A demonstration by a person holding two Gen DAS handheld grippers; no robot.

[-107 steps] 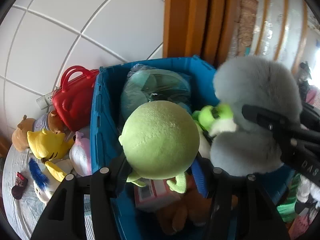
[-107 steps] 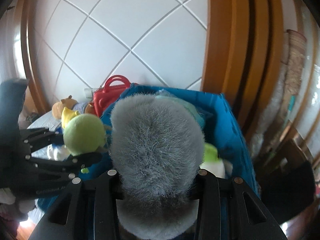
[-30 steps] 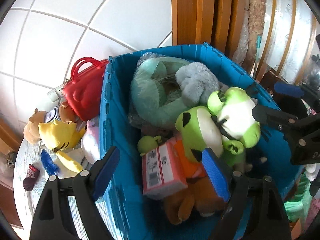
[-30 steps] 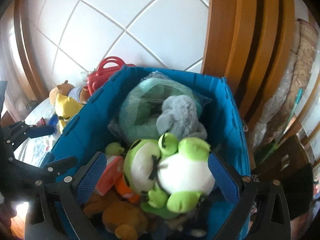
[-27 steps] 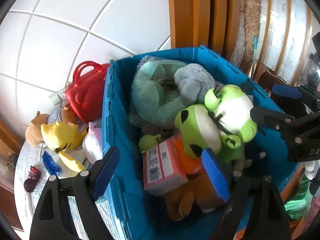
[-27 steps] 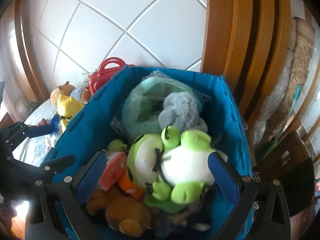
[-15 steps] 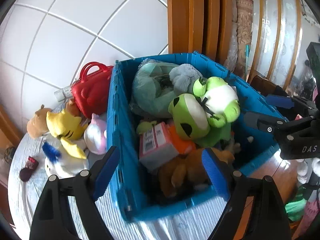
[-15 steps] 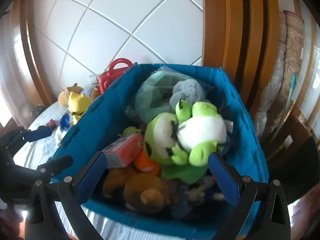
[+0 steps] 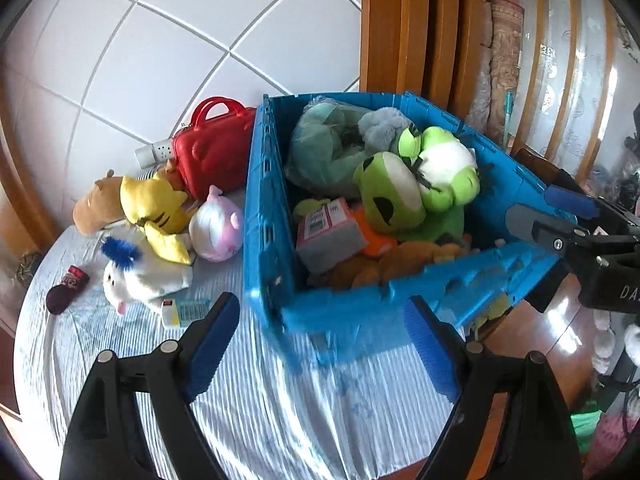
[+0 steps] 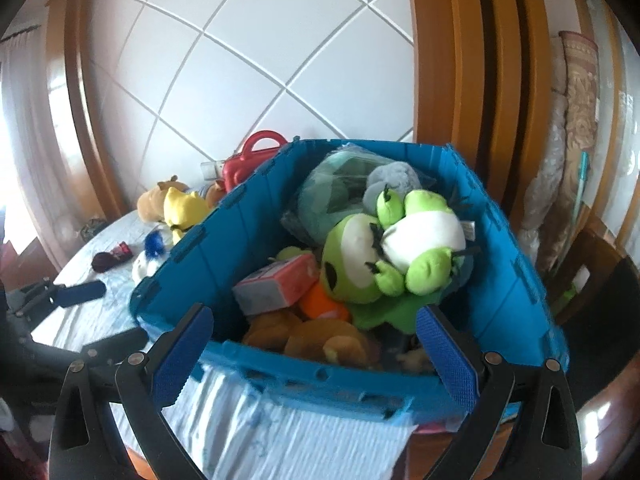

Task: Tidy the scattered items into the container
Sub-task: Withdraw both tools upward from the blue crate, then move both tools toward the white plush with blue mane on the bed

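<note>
Your left claw and right claw both gape empty now and have drawn back from the blue plastic crate just ahead (green frog plush dropped inside); yellow plush toy waits ahead-left.

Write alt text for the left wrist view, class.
A blue plastic crate full of plush toys, a green frog plush on top, stands on a striped cloth. The open left gripper is empty; more toys lie beside the crate.
</note>
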